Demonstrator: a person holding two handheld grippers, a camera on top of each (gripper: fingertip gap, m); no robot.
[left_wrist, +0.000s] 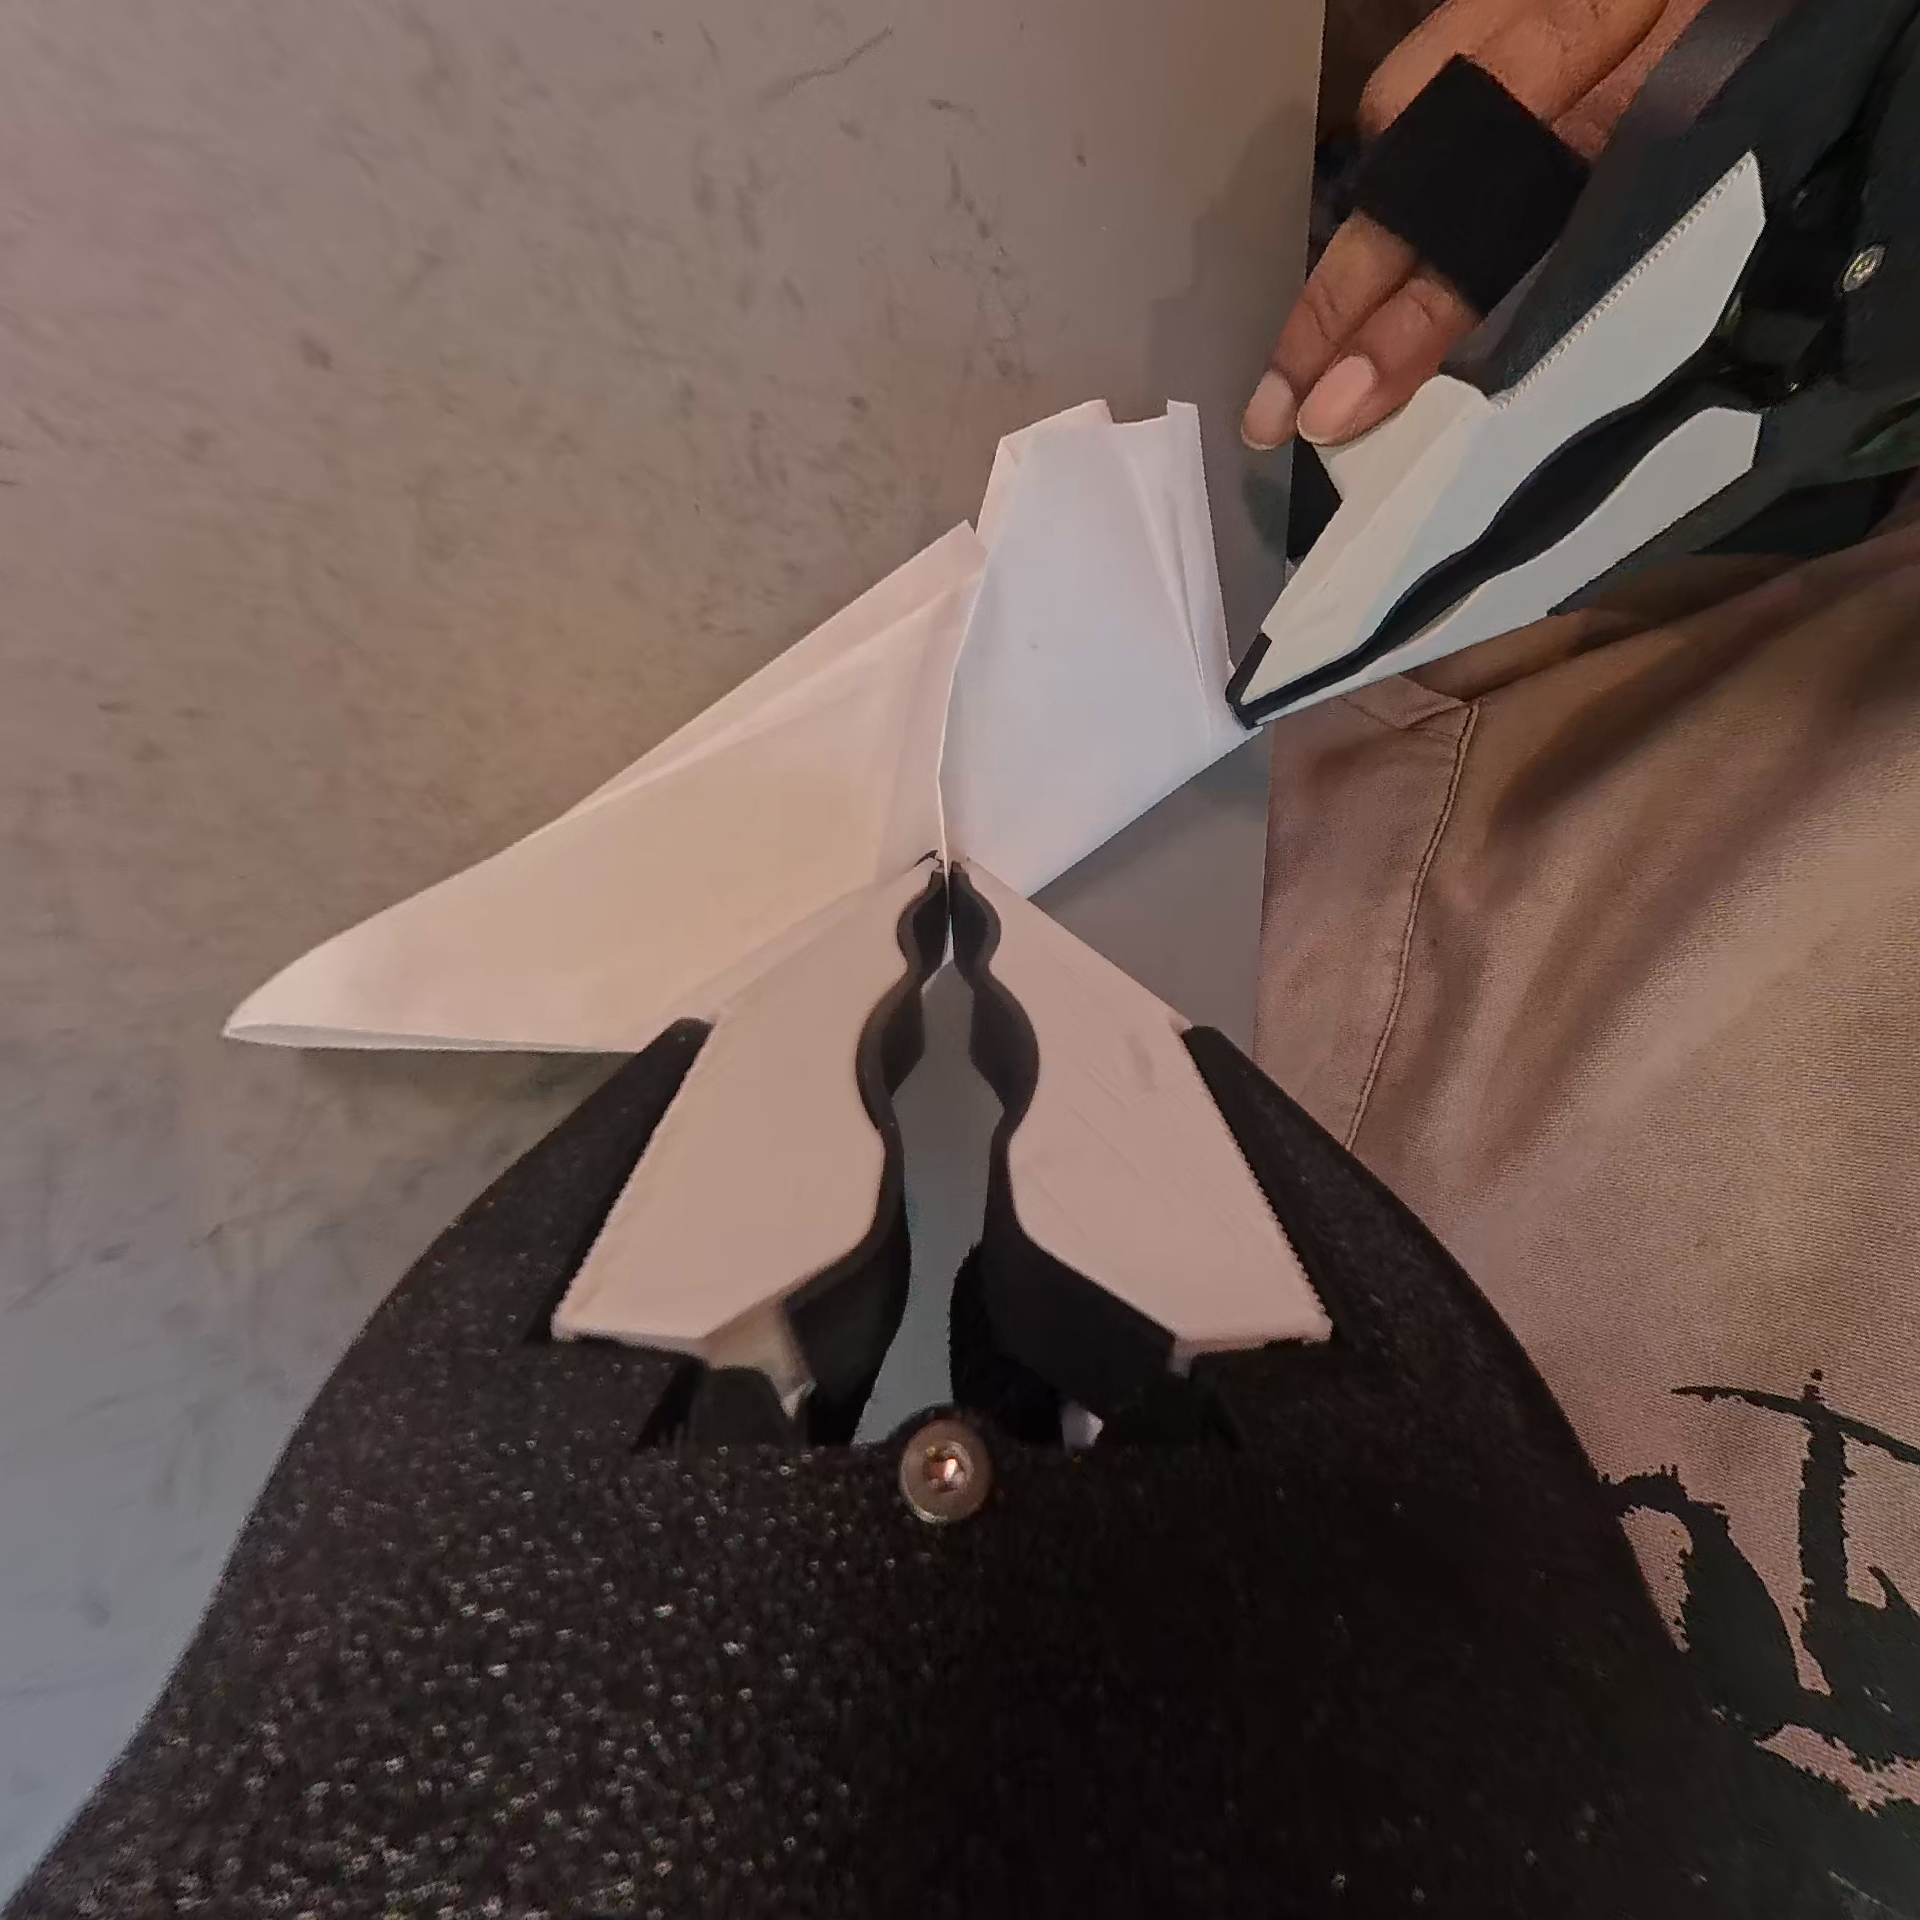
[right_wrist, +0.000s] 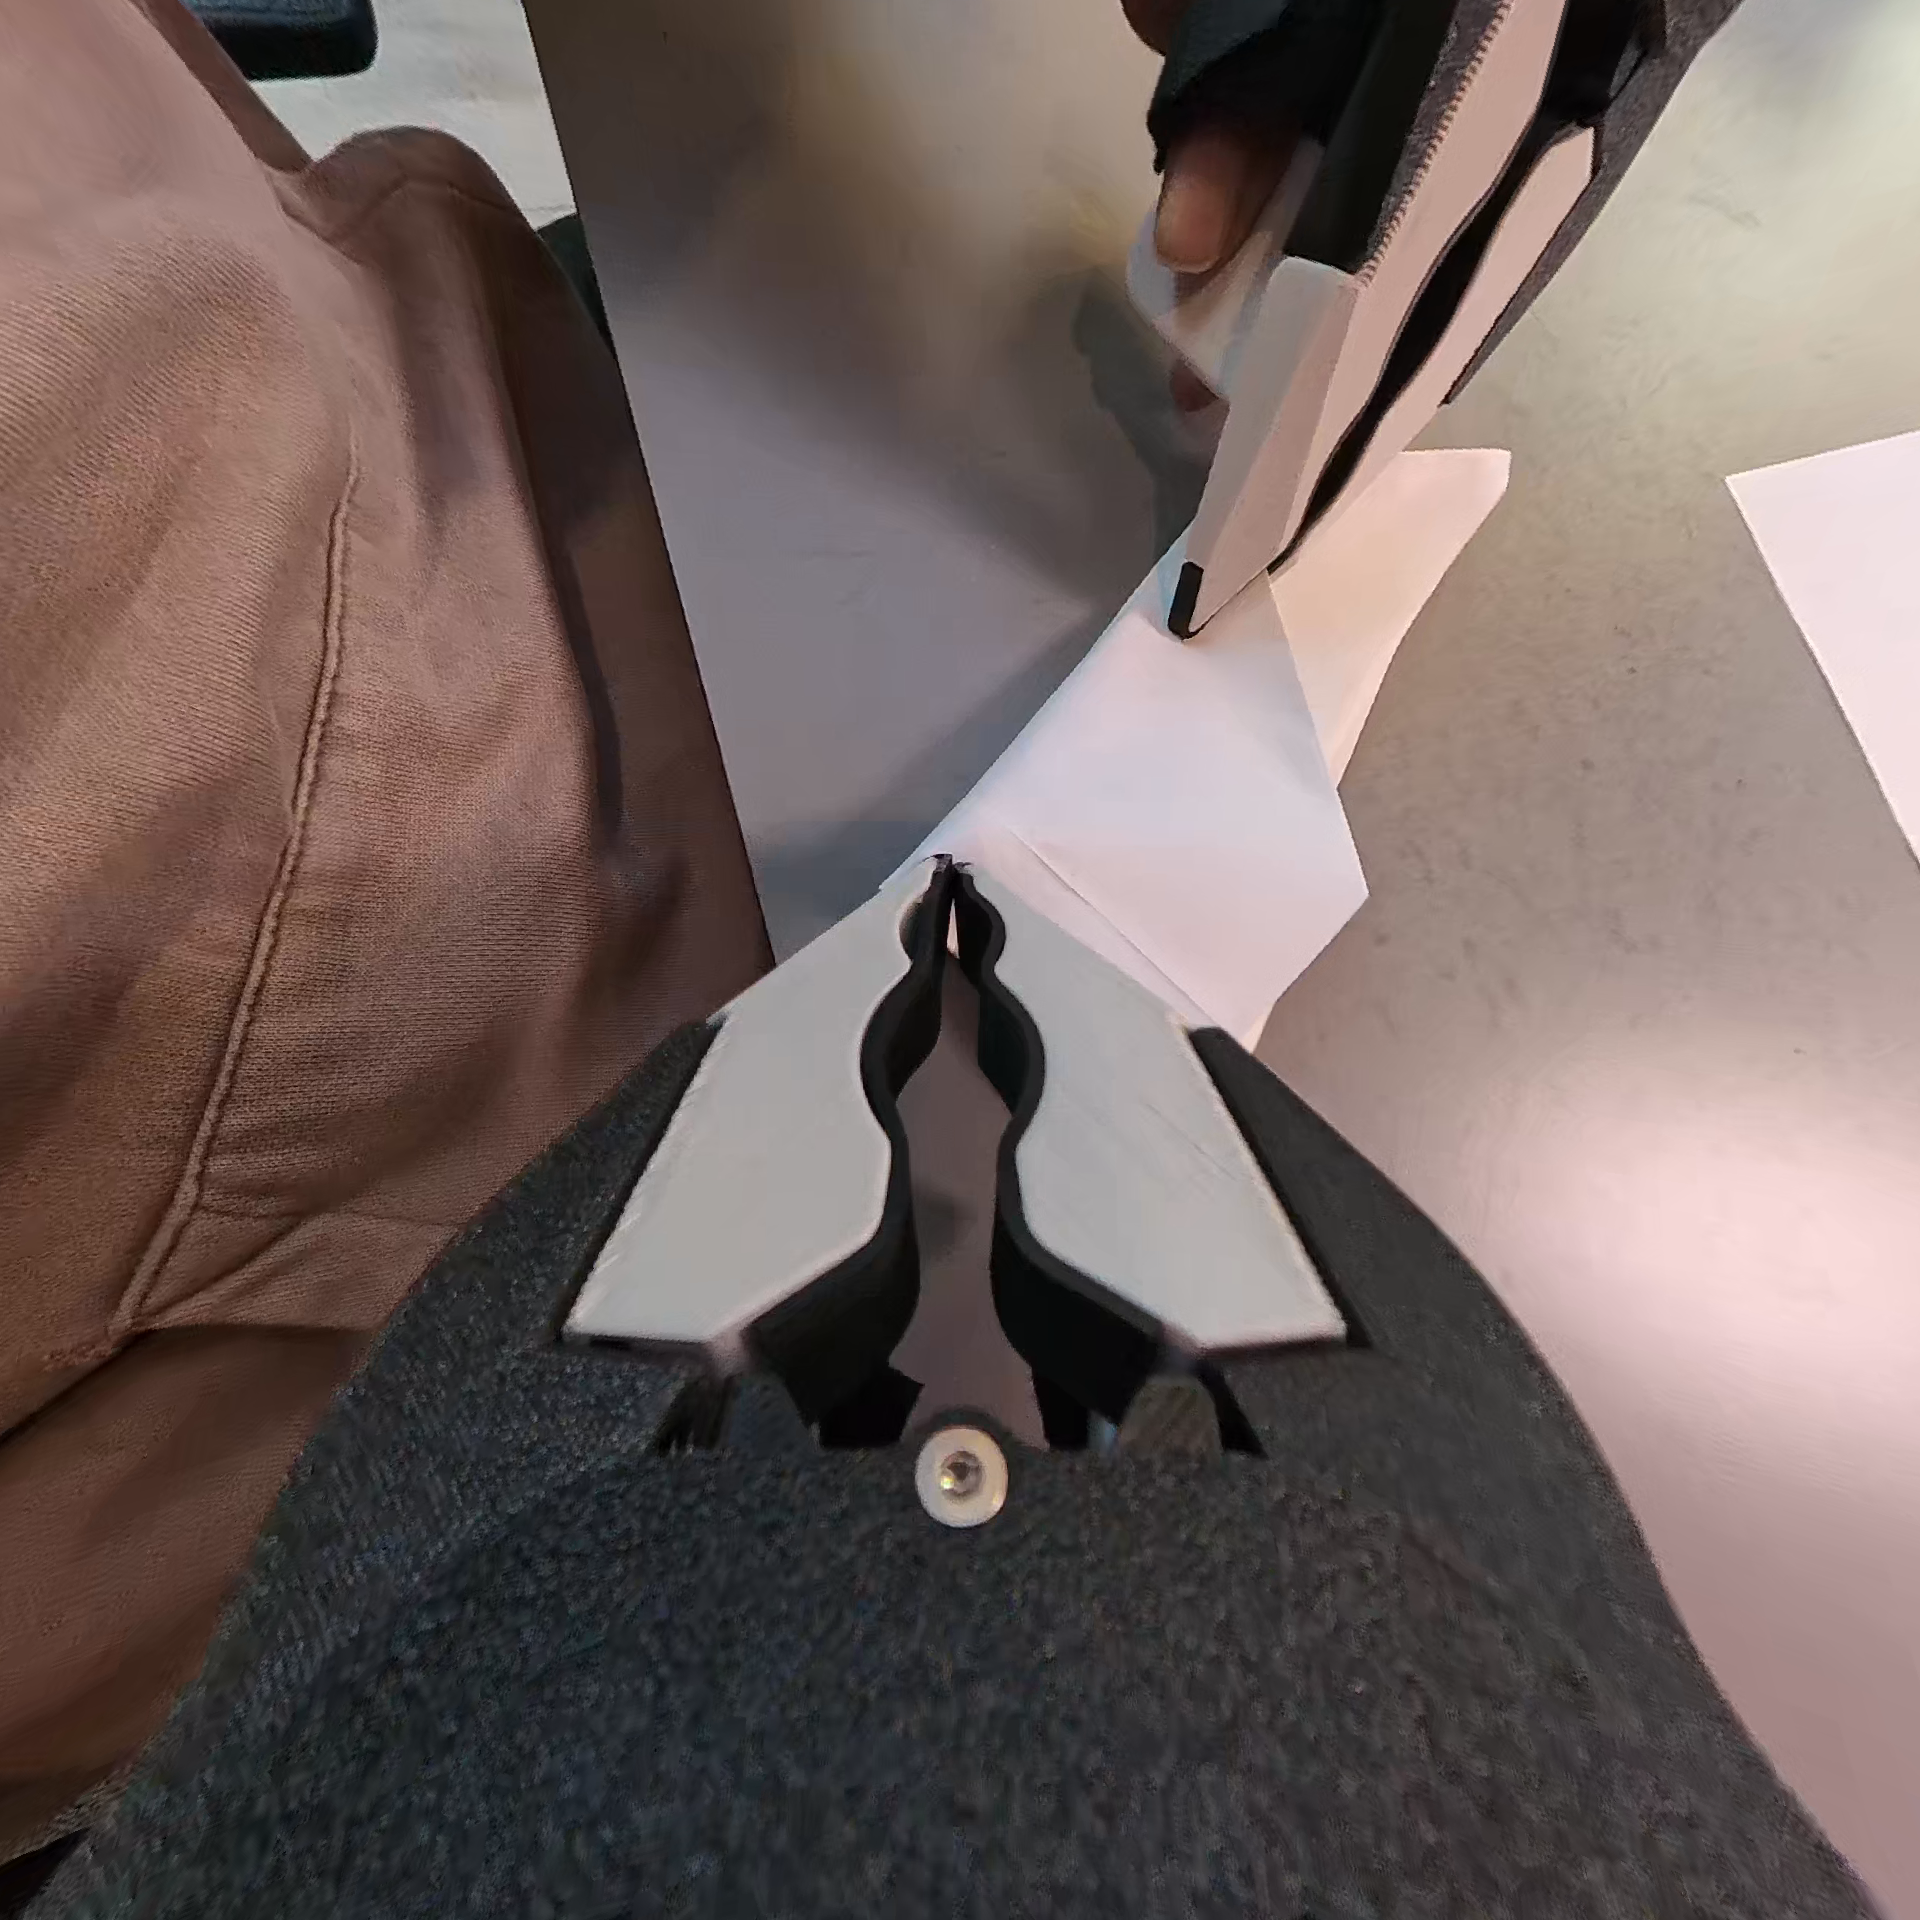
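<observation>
The left gripper (left_wrist: 948, 871) was closed to a sliver on the folded white paper (left_wrist: 727, 831), its tips pinching the sheet near a central crease, so the paper stood up off the grey table (left_wrist: 416, 312) instead of lying flat. The right gripper (right_wrist: 948, 871) was likewise nearly closed, clamped on another edge of the same paper (right_wrist: 1174, 790). In the left wrist view its tips met the paper's far corner, beside a person's hand (left_wrist: 1351, 322) on the grip. With 2 holds well apart, the sheet seemed kept taut between them, probably to steady its folds. A second, flat white sheet (right_wrist: 1860, 592) lay on the table to the right, apart from both grippers. A brown garment (right_wrist: 260, 623) filled the near side.
</observation>
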